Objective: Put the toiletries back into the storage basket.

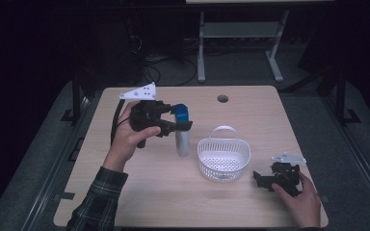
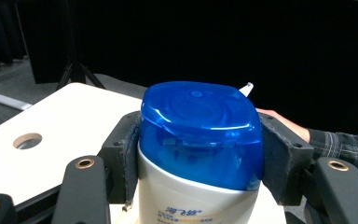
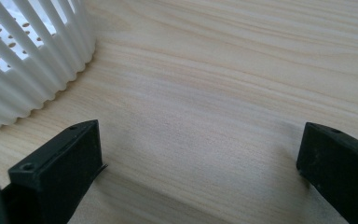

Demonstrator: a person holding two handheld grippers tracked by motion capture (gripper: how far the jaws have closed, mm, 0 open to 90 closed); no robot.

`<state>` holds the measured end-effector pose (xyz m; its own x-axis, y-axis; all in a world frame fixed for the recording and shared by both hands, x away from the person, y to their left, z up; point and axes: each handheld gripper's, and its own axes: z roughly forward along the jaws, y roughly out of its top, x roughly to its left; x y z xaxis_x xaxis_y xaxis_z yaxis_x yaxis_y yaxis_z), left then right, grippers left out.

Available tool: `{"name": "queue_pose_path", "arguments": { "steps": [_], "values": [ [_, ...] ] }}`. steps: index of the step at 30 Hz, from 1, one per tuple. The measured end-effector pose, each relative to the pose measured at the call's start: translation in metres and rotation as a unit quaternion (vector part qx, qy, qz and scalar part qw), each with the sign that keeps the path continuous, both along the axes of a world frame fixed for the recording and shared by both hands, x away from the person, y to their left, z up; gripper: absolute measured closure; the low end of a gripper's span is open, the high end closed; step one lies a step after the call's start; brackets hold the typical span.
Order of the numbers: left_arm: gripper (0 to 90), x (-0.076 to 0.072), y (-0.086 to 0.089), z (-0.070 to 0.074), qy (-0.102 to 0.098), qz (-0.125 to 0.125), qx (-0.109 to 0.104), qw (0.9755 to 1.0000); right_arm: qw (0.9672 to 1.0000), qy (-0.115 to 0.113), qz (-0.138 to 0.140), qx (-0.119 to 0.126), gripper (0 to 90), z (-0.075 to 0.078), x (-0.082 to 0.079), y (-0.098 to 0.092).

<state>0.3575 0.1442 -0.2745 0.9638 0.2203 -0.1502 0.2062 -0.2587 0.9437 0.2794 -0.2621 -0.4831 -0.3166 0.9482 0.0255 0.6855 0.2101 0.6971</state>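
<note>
High view, left gripper (image 1: 176, 119) pinching bottle (image 1: 182, 139) (blue cap), basket (image 1: 223, 160) beside, right gripper (image 1: 264, 180) fingers spread.

A pale wood-grain table (image 1: 139, 202) with rounded corners, carrying two things.

A round cable hole (image 1: 222, 98) sits near the table's far edge, about mid-width. A white slotted basket (image 1: 223, 160) with a perforated floor and an arched handle stands on the top right of centre. Just left of it a white bottle (image 1: 182, 139) with a blue cap (image 2: 200, 130) stands upright, its base seemingly on the wood, apart from the basket. In the right gripper view the basket's ribbed wall meets the bare grain at upper left. The near and left parts of the top are plain wood.
</note>
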Motion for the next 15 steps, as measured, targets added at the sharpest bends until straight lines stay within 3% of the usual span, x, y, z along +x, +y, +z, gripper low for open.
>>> {"name": "queue_pose_path", "arguments": {
  "steps": [15],
  "values": [
    [38.2,0.004,-0.028,0.005,-0.005,-0.018,-0.006,0.9998,1.0,0.0,0.0,0.0,0.0,0.0,0.0,0.0]
  ]
}}
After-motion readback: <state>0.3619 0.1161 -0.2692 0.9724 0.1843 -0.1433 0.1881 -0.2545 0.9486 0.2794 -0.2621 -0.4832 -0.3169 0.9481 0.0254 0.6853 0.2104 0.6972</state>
